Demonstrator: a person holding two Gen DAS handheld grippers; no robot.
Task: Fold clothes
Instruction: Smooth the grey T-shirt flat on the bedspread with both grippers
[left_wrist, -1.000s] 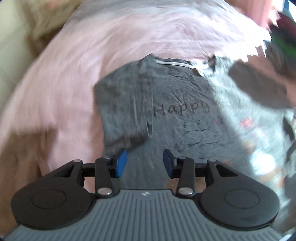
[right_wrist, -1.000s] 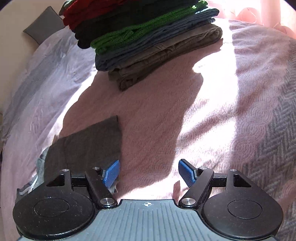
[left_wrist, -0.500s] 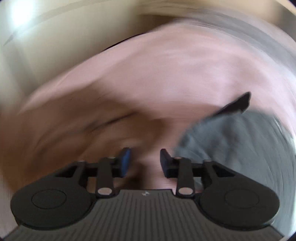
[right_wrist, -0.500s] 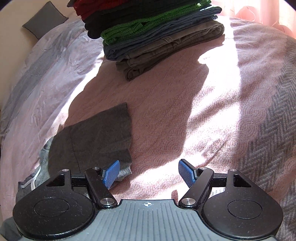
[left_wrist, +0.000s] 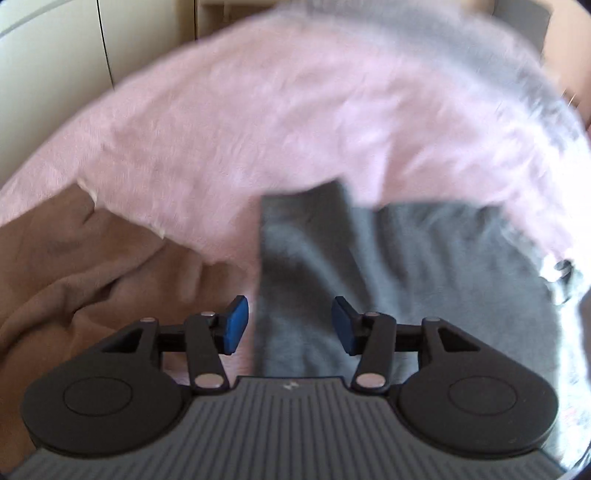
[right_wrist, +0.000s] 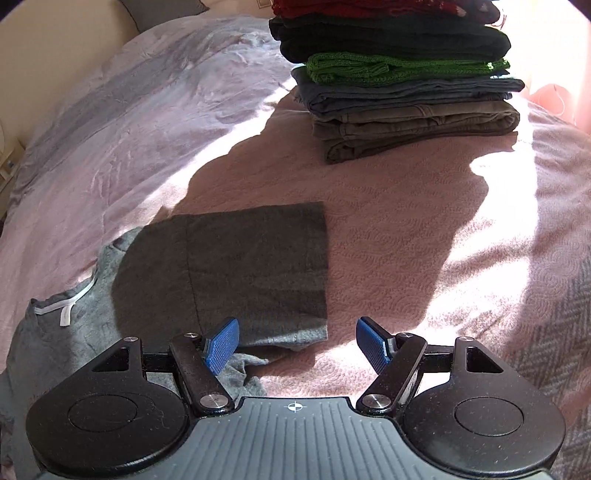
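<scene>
- The left gripper (left_wrist: 289, 325) had its blue-padded fingers (left_wrist: 235, 325) spread apart with nothing between them, poised over the edge of the grey T-shirt (left_wrist: 406, 266).
- In that blurred left wrist view, a folded sleeve of the shirt ran up between the fingers, its straight side edge near the left pad.
- The right gripper (right_wrist: 298, 345) likewise had its fingers (right_wrist: 221, 345) wide apart and empty.
- Its left pad sat over the lower edge of the folded-over sleeve panel of the T-shirt (right_wrist: 240, 266); its right pad hung over bare bedding.
- The shirt lay flat on the pink bedspread (right_wrist: 406, 236), mostly in shadow, with its white-taped neckline (right_wrist: 64, 306) towards the left of the right wrist view.
- A brown blanket (left_wrist: 74, 277) lay rumpled to the left of the shirt in the left wrist view, partly under the edge of the pink cover.
- Well beyond the shirt stood a stack of folded clothes (right_wrist: 399, 81), khaki at the bottom, then blue, green, dark and red layers.
- A pale lilac sheet (right_wrist: 129, 103) covered the bed to the left of the stack.
</scene>
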